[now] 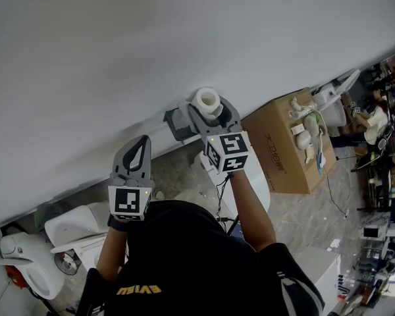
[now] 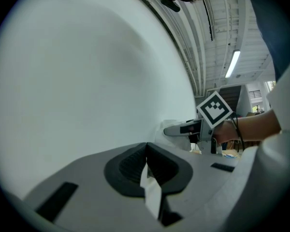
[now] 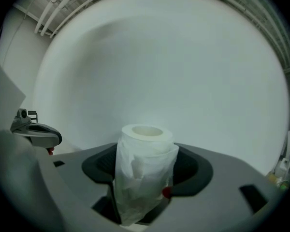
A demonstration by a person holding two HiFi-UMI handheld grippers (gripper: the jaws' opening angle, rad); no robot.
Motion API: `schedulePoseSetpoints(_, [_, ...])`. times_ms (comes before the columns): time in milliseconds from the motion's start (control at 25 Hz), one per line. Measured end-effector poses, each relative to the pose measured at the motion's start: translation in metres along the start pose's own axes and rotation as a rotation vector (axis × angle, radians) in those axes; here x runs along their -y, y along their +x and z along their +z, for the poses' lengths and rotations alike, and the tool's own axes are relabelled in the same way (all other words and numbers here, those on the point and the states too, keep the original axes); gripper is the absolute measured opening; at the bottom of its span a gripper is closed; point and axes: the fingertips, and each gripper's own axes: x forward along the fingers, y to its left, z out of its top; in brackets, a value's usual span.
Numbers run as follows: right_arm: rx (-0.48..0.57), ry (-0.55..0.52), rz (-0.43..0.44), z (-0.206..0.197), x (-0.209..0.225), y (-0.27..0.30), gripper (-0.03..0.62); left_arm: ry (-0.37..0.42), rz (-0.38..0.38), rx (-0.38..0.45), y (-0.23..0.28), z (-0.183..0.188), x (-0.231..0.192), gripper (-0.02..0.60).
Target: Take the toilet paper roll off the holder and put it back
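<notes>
Most of the scene was a plain white wall (image 1: 151, 45), which ran across the far side from lower left to upper right. Near the bottom stood the person in a black shirt (image 1: 184, 255), both arms stretched toward that wall. To the right, a brown cardboard box (image 1: 283, 153) sat on the floor against the wall with small pale items heaped on its top. At the lower left were white toilets (image 1: 79, 229), close together by the wall's foot.

Next came the two tools. The left gripper (image 1: 142, 141) was held level near the wall, well to the left of the roll, its jaws clenched tip to tip. The right gripper (image 1: 208, 109) reached farther in and tilted slightly downward, its jaws grasping the toilet paper roll (image 1: 206, 99) from both sides. A grey holder (image 1: 176, 124) was fixed to the wall just left of that gripper.

The roll stood upright between the jaws, hollow core end up, close to the wall and just beside the holder; whether it touched the holder could not be told. A loose crumpled sheet hung down its near face.

Smallest was a thin white strip (image 2: 152, 195) showing in the seam between the left jaws.
</notes>
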Motion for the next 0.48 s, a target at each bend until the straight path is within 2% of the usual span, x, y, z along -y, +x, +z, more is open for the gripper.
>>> schedulePoseSetpoints(480, [0.006,-0.011,0.0,0.0018,-0.0003,-0.0022,0.293,0.005,0.001,-0.011,-0.0059,-0.003,-0.0013,0.011])
